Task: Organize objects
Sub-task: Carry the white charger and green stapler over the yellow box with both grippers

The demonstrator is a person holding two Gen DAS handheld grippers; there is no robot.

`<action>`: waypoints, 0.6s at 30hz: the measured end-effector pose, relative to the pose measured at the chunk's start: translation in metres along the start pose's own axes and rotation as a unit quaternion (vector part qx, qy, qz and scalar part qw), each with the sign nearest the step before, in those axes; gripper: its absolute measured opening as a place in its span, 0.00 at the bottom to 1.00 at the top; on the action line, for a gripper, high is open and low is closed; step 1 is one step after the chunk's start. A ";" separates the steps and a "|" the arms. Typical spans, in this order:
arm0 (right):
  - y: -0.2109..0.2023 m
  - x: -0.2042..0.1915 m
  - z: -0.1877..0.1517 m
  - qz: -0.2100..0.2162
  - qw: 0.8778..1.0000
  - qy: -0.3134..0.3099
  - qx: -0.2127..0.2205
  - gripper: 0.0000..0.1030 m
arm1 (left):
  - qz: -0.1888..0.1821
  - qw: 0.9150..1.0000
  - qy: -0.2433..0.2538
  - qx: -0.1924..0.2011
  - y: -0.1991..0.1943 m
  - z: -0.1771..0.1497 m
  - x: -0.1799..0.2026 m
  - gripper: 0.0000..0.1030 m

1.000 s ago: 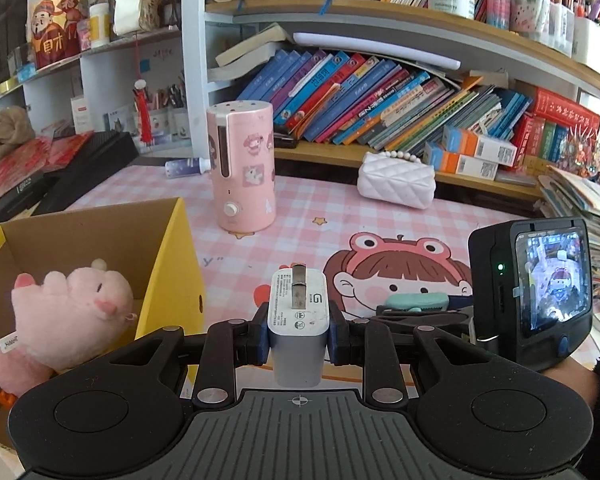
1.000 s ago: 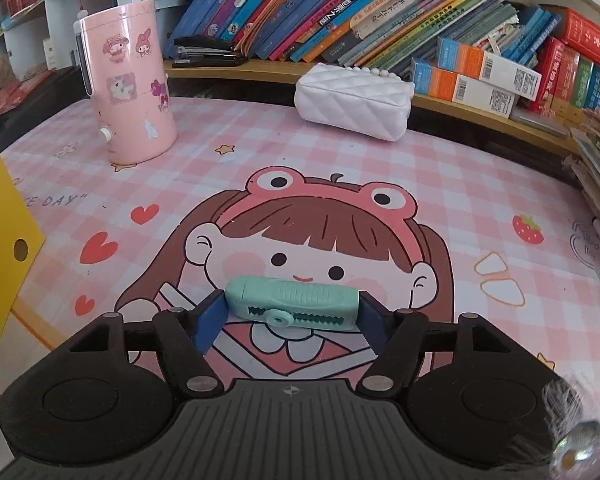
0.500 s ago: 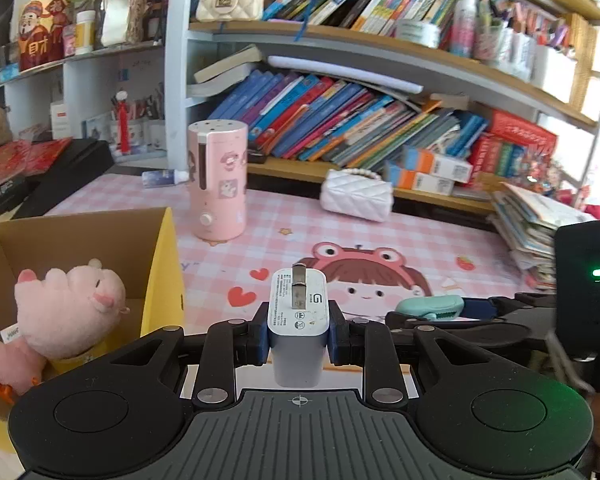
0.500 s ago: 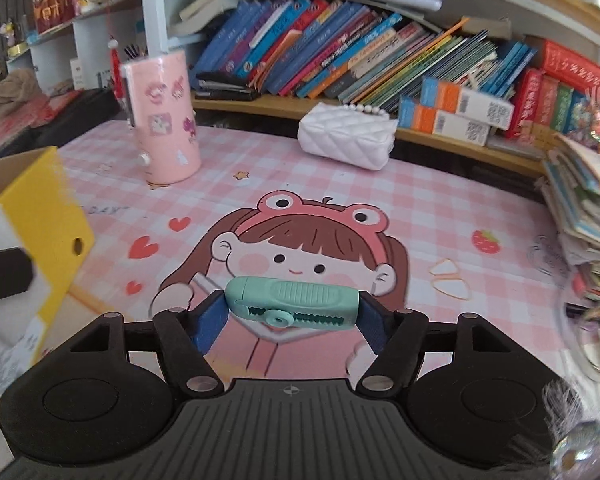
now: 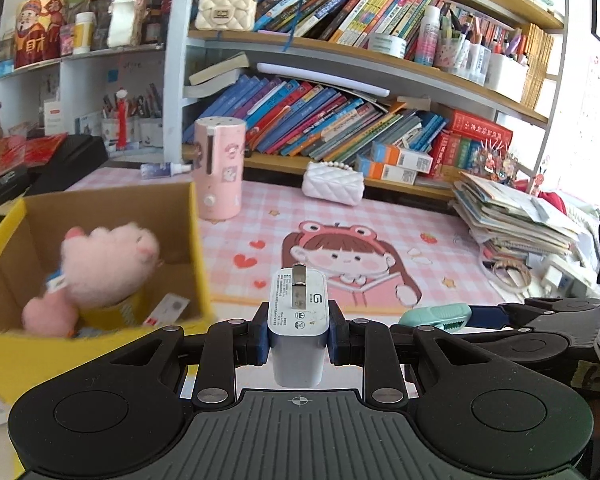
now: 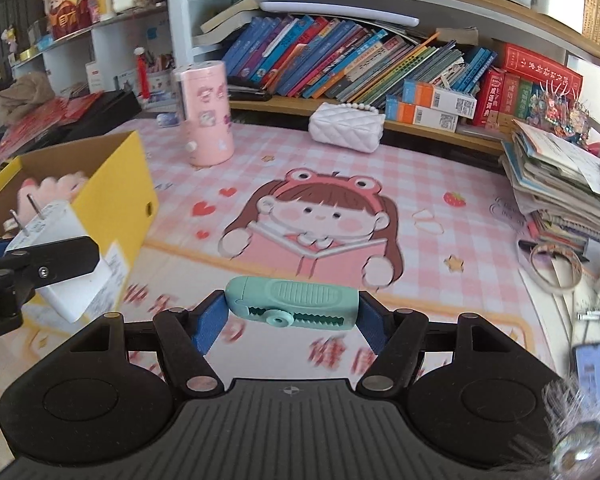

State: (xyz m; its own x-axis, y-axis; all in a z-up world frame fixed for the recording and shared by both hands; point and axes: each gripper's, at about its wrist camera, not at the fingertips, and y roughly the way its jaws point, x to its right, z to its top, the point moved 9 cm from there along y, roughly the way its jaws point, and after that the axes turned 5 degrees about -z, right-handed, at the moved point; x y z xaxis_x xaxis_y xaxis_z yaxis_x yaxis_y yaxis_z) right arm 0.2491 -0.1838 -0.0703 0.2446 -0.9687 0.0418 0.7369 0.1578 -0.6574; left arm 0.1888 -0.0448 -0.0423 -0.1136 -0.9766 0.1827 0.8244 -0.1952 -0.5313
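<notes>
My left gripper (image 5: 298, 338) is shut on a white wall charger (image 5: 298, 320), prongs pointing up and away. The same charger (image 6: 66, 252) shows at the left of the right wrist view, held above the table near the box. My right gripper (image 6: 292, 316) is shut on a mint-green clip-shaped tool (image 6: 294, 300), gripped end to end; that tool (image 5: 438, 314) also appears at the right of the left wrist view. A yellow cardboard box (image 5: 198, 240) stands at the left with a pink plush toy (image 5: 106, 264) inside. Both grippers hover above the pink cartoon mat (image 6: 380, 184).
A pink cylindrical appliance (image 5: 219, 168) and a white quilted purse (image 5: 332, 184) stand at the back of the mat before the bookshelf (image 5: 340, 128). A pile of papers and books (image 6: 560, 188) lies at the right edge, with a phone (image 6: 596, 372) nearer me.
Both grippers have pulled back and risen from the mat, each keeping its object. The yellow box and plush toy now sit further ahead in the left wrist view.
</notes>
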 end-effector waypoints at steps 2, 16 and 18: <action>-0.008 -0.012 -0.007 0.003 1.000 -0.004 -0.003 0.65 | 0.004 1.000 -0.003 -0.001 -0.011 -0.006 -0.008 0.24; -0.048 -0.103 -0.055 0.043 0.997 -0.044 -0.038 0.65 | 0.052 0.997 -0.048 -0.024 -0.080 -0.060 -0.077 0.24; -0.052 -0.114 -0.060 0.048 0.997 -0.047 -0.041 0.65 | 0.057 0.997 -0.048 -0.024 -0.088 -0.064 -0.083 0.24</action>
State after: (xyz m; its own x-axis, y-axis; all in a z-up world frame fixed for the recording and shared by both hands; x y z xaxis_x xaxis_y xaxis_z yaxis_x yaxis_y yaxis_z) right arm 0.1457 -0.0931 -0.0860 0.3724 -0.9270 0.0443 0.6547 0.2286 -0.7205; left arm 0.0905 0.0477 -0.0633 0.0349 -0.9798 0.1969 0.8017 -0.0902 -0.5909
